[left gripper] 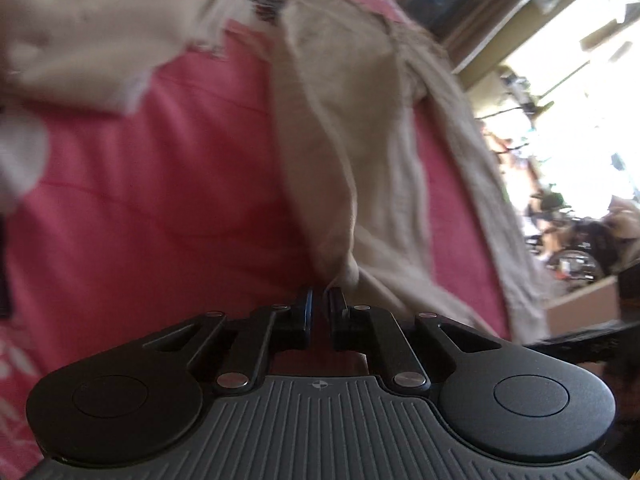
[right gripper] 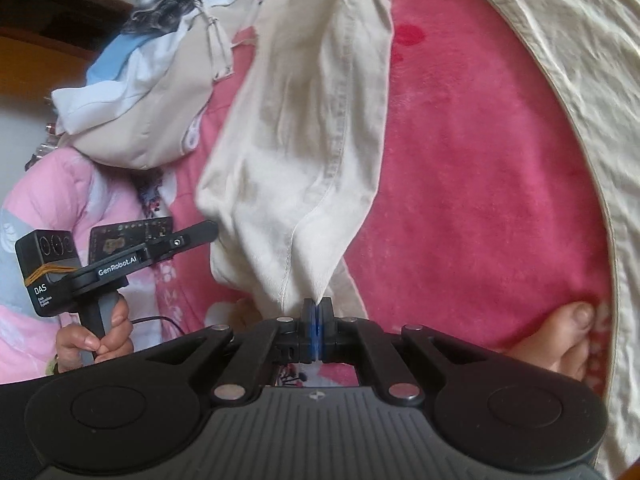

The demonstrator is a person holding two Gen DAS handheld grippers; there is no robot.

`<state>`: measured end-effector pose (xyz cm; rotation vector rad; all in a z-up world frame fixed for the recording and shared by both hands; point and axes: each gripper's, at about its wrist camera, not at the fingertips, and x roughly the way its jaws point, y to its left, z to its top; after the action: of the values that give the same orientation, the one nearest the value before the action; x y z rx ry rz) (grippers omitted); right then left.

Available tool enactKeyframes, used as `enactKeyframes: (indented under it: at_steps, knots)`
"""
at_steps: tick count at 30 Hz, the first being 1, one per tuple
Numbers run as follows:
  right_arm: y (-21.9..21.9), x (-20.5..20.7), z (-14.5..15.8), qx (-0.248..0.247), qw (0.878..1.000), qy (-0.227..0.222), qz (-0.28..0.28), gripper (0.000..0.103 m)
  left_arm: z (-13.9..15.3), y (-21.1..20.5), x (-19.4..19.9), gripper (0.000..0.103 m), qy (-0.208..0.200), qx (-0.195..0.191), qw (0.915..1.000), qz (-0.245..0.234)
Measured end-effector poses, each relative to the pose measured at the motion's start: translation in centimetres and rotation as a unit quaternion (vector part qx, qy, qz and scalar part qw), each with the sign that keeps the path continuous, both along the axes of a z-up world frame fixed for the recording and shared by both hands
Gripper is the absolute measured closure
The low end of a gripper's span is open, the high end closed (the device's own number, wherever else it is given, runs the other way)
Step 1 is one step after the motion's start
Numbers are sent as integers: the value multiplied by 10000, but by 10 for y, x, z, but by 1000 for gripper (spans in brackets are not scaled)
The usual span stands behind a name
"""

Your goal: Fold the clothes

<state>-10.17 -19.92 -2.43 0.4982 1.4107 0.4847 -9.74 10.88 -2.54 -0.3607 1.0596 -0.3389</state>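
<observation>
Cream trousers (right gripper: pixel 304 128) lie spread over a pink blanket (right gripper: pixel 472 168). One leg runs from the far edge of the right wrist view down to the right gripper (right gripper: pixel 317 312). The right gripper's jaws are clenched on the hem of that leg, and the cloth bunches into a point where the blue pads meet.

Another cream cloth edge (right gripper: pixel 580 80) curves along the right side of the same view. A bare toe (right gripper: pixel 576 320) rests on the blanket just beside that edge, near the bottom right.

At the left of the right wrist view, a hand (right gripper: pixel 96 340) holds the handle of the left gripper (right gripper: pixel 200 232). Its finger reaches the left side of the trouser leg.

In the left wrist view, the left gripper (left gripper: pixel 319 300) has its jaws drawn almost together, with a narrow slit between them. A fold of the trousers (left gripper: pixel 360 184) touches the right fingertip. I cannot tell whether cloth is pinched there.

A heap of other clothes (right gripper: pixel 152 92) sits far left on the blanket. The left wrist view is motion-blurred in its upper left.
</observation>
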Motion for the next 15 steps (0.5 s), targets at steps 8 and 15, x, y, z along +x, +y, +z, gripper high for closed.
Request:
enactKeyframes:
  at_steps: [8,15]
  knots:
    - [8,-5,-1,-492,9983,-176,247,103,13,-4,-4,64,-471,-423,9965,-540]
    - [-5,-1,13,-778,9961,-415,-49,103,0,-42,-20,47,-871,-490,9855,-1374]
